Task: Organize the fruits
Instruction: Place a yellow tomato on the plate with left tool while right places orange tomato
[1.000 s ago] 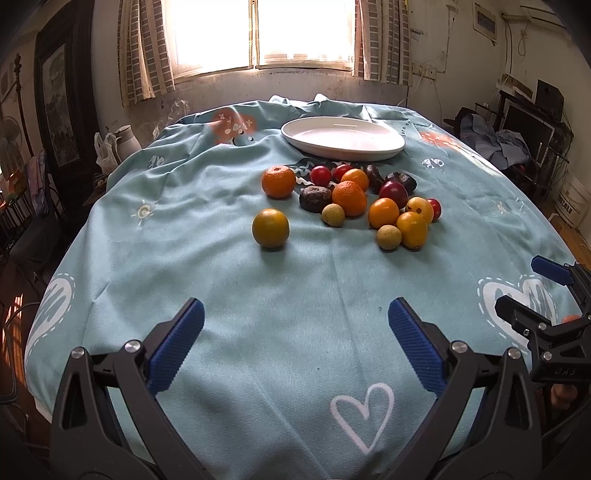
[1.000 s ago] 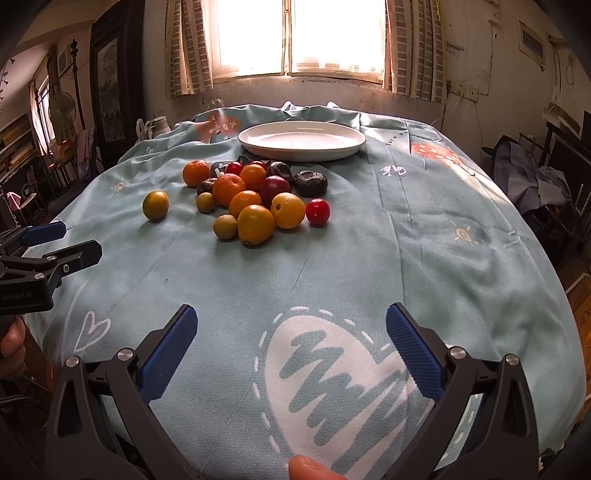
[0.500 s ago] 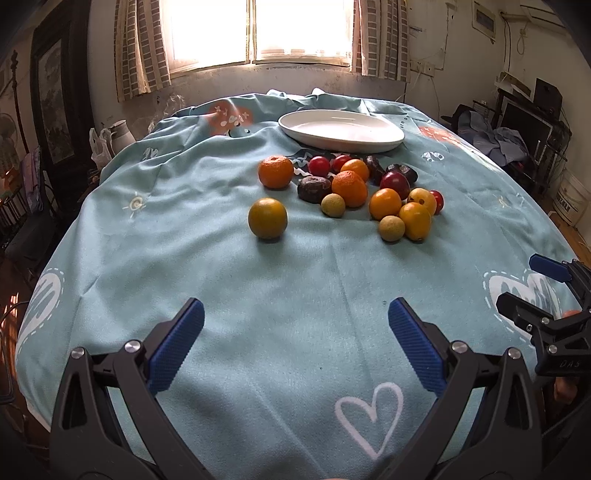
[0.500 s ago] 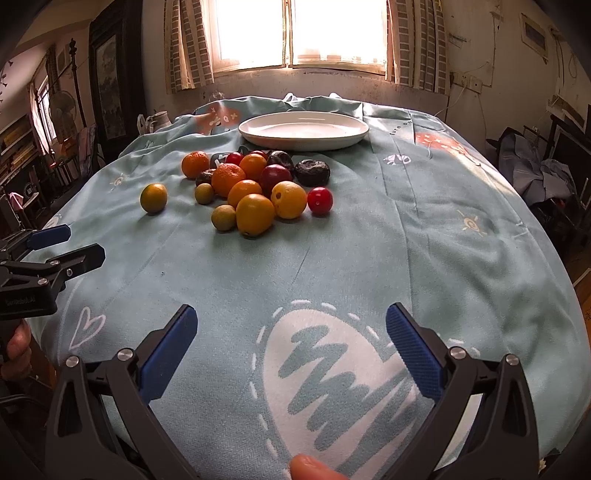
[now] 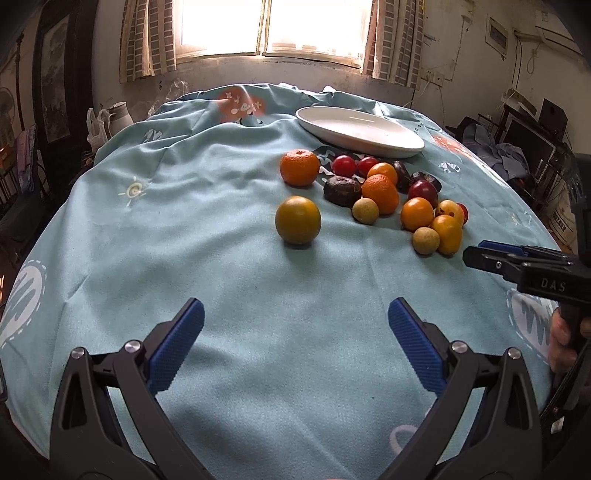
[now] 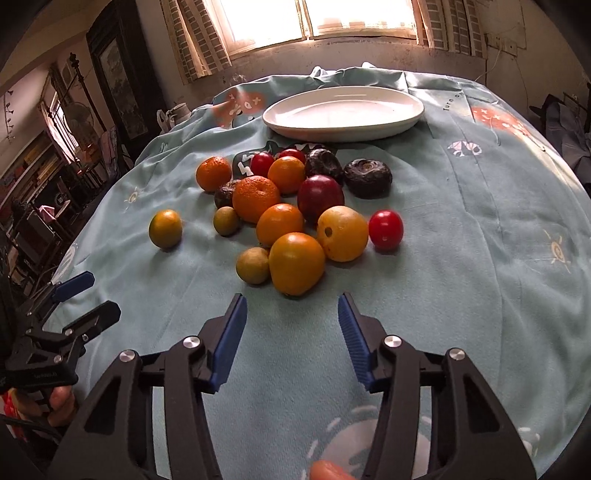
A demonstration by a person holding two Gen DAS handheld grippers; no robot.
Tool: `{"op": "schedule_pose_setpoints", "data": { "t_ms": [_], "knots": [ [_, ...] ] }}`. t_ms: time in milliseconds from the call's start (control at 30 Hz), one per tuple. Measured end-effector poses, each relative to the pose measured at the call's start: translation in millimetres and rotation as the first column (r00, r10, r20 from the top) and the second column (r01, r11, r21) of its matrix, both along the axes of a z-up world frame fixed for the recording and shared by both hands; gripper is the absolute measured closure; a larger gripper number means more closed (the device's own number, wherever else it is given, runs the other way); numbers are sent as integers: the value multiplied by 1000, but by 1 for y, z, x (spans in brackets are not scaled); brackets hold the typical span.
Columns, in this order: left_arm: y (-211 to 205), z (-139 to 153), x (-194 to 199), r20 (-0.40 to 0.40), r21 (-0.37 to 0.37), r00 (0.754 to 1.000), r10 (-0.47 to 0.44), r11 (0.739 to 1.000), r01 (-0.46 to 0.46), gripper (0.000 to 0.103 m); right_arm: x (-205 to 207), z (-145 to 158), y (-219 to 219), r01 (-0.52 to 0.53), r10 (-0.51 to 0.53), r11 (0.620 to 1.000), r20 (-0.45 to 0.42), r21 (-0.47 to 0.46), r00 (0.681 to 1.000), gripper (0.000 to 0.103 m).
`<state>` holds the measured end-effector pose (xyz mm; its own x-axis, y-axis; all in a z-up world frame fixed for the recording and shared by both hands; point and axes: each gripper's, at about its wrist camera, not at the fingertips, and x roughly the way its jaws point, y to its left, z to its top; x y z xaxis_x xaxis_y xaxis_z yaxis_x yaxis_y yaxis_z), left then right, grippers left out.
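Observation:
A pile of fruits lies on the light blue tablecloth point(image 5: 221, 295) in front of a white oval plate point(image 5: 360, 131), which shows empty in the right wrist view point(image 6: 343, 110). A yellow-green orange point(image 5: 297, 219) sits apart to the left of the pile. My left gripper point(image 5: 295, 336) is open and empty, short of that orange. My right gripper point(image 6: 291, 325) is open and empty, just short of a yellow-orange fruit point(image 6: 296, 263) at the pile's near edge. A red tomato point(image 6: 385, 229) and dark fruits point(image 6: 368, 177) lie in the pile.
The table edge drops off on both sides. A white jug point(image 5: 120, 114) stands beyond the far left edge. Clutter and clothes point(image 5: 509, 155) fill the room at the right. A window point(image 5: 266, 26) is behind the table.
Both grippers have moved forward toward the fruits. The right gripper has come much closer to the pile and its jaws have narrowed. No fruit has moved.

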<state>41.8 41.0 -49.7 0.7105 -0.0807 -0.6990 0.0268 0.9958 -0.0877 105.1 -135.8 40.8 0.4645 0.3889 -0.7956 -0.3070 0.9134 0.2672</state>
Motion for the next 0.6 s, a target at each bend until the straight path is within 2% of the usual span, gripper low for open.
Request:
{"op": "schedule_pose_setpoints", "data": {
  "t_ms": [133,167,200,300,400,500,600],
  "knots": [
    [5,0,1,7,-4,1000,-18,1000,18,2,19,-6,2,34,-31,998,-51,47,998,51],
    [6,0,2,9,-5,1000,-21,1000,21,2,23,-7,2,44,-40,997,-59,56,997,53],
    [7,0,3,10,-5,1000,-24,1000,24,2,26,-9,0,56,-52,996,-67,67,996,60],
    [10,0,7,9,-11,999,-37,999,37,2,34,-14,-7,89,-76,988,-102,126,992,63],
    [11,3,14,10,-30,998,-62,998,62,2,41,-19,-13,118,-88,972,-148,205,985,63],
    [11,8,27,15,-38,996,-86,995,87,2,46,-22,-16,124,-87,963,-160,238,983,63],
    [9,7,49,-11,-55,993,-116,992,115,2,48,-25,-18,118,-76,957,-162,265,984,63]
  ]
}}
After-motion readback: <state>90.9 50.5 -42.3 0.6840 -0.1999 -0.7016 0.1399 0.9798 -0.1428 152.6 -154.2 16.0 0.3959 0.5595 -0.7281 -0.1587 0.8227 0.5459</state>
